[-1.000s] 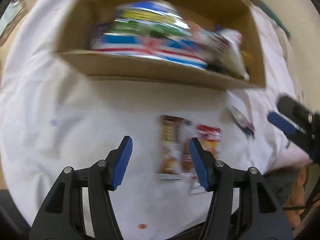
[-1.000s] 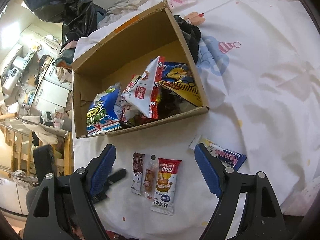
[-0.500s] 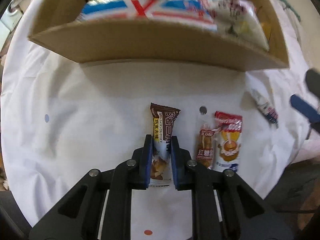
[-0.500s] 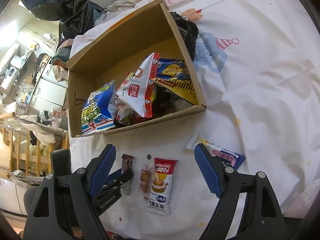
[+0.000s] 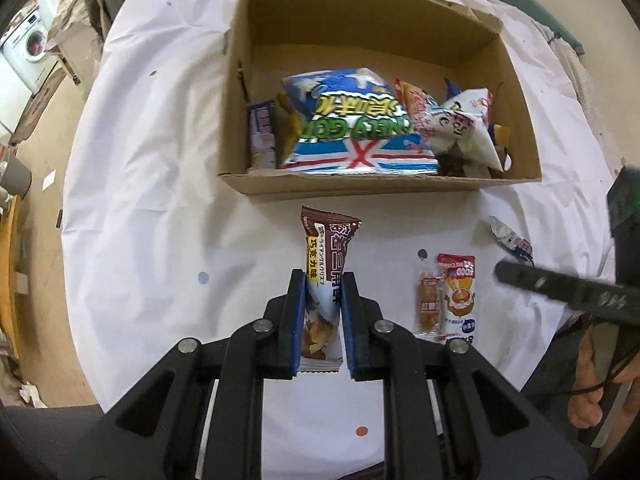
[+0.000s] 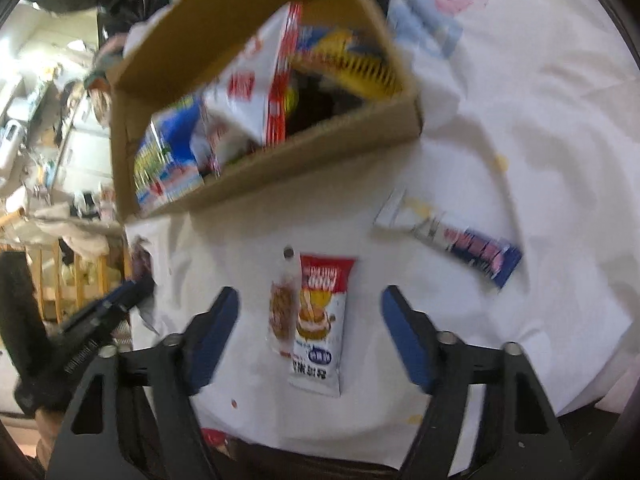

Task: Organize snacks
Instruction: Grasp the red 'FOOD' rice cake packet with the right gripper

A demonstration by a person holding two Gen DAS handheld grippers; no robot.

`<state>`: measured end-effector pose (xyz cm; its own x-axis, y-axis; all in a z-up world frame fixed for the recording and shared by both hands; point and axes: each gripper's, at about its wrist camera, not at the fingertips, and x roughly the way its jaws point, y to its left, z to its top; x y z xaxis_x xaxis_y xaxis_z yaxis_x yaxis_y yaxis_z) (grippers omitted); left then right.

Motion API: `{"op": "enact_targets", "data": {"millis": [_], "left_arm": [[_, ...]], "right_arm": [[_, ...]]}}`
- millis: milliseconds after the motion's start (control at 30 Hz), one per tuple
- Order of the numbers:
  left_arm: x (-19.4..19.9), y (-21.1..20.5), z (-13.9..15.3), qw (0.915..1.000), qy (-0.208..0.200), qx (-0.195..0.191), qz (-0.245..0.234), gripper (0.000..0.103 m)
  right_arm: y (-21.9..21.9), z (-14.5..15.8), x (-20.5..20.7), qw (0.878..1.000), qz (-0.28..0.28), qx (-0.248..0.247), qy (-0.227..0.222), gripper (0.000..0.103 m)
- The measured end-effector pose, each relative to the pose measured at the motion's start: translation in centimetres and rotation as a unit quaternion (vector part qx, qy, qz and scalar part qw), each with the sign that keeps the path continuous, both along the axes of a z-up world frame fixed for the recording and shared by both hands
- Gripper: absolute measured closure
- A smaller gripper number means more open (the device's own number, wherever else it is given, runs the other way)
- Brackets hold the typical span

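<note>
My left gripper (image 5: 323, 292) is shut on a brown chocolate snack bar (image 5: 330, 240) and holds it a little above the white cloth, in front of the cardboard box (image 5: 360, 186). The box holds several snack bags, among them a large blue, white and red bag (image 5: 352, 136). My right gripper (image 6: 310, 300) hangs over a red-and-white packet (image 6: 320, 320) and a small brown packet (image 6: 282, 308). Its jaws are closing, with both packets between the fingers and untouched. The right wrist view is blurred.
A blue-and-white packet (image 6: 460, 244) lies on the cloth to the right of the gripper. The white cloth (image 5: 152, 200) covers a round table whose edge is close behind both grippers. A person's hand (image 5: 592, 380) shows at the lower right. Furniture and clutter stand beyond the table's left side.
My left gripper closed on the brown bar and then rose with it away from the cloth. My right gripper came down toward the two packets and its jaws narrowed.
</note>
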<state>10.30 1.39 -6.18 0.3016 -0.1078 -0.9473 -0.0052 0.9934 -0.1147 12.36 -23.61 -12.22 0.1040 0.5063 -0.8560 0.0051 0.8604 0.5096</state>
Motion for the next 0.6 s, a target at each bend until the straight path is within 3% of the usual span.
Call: {"op": "enact_targets", "data": {"millis": [233, 367, 433, 467, 600], "left_arm": [[-0.2, -0.1, -1.0, 0.9989, -0.001, -0.03, 0.036, 0.089], [-0.2, 0.0, -0.8, 0.998, -0.002, -0.048, 0.041, 0.089], [-0.2, 0.1, -0.6, 0.9977, -0.003, -0.052, 0.044, 0.089], [-0.3, 0.1, -0.6, 0.9976, -0.002, -0.053, 0.045, 0.089], [-0.4, 0.4, -0.7, 0.9969, 0.0, -0.057, 0.054, 0.089]], "right_arm": [[4.3, -3.2, -1.0, 0.994, 0.07, -0.074, 0.028, 0.05], [5.9, -3.5, -1.0, 0.988, 0.1, -0.118, 0.001, 0.055], [6.3, -3.4, -0.9, 0.985, 0.106, -0.134, -0.007, 0.068], [6.5, -3.3, -1.0, 0.984, 0.11, -0.14, -0.012, 0.069], [6.1, -1.7, -1.3, 0.99, 0.103, -0.091, -0.027, 0.071]]}}
